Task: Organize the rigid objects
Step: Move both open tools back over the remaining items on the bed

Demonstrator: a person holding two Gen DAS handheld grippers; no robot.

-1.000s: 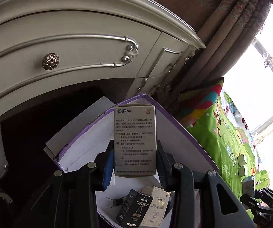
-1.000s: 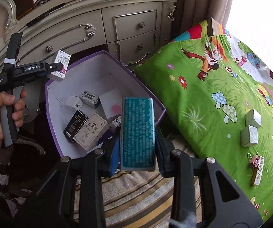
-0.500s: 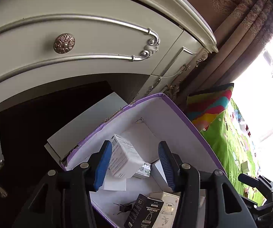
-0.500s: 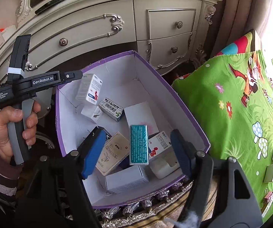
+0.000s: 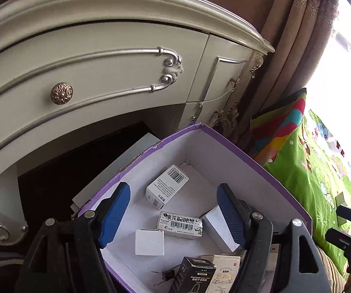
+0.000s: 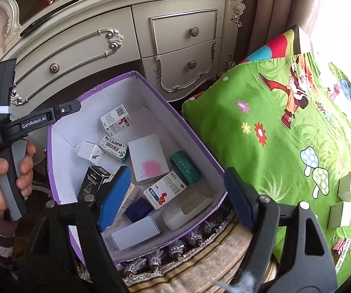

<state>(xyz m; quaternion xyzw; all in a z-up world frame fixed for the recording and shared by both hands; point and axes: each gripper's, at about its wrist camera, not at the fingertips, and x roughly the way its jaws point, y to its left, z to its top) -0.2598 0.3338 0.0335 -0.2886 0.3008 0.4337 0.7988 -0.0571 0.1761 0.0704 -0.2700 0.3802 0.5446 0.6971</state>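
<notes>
Beside an ornate cream dresser (image 6: 116,48), both tongs, left (image 5: 173,216) and right (image 6: 175,196), hang wide and empty over the purple carton (image 6: 199,146) of medicine boxes, while loose white boxes (image 6: 347,186) remain on the green bedspread (image 6: 273,134), nearer the right tongs.

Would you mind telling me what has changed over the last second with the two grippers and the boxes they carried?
Both grippers let go. The left gripper dropped its white medicine box into the purple box, where it now lies at the far end; the right gripper dropped the teal box, now lying near the right wall. Both sets of jaws now stand open and empty. The small boxes on the green cloth stayed put.
</notes>
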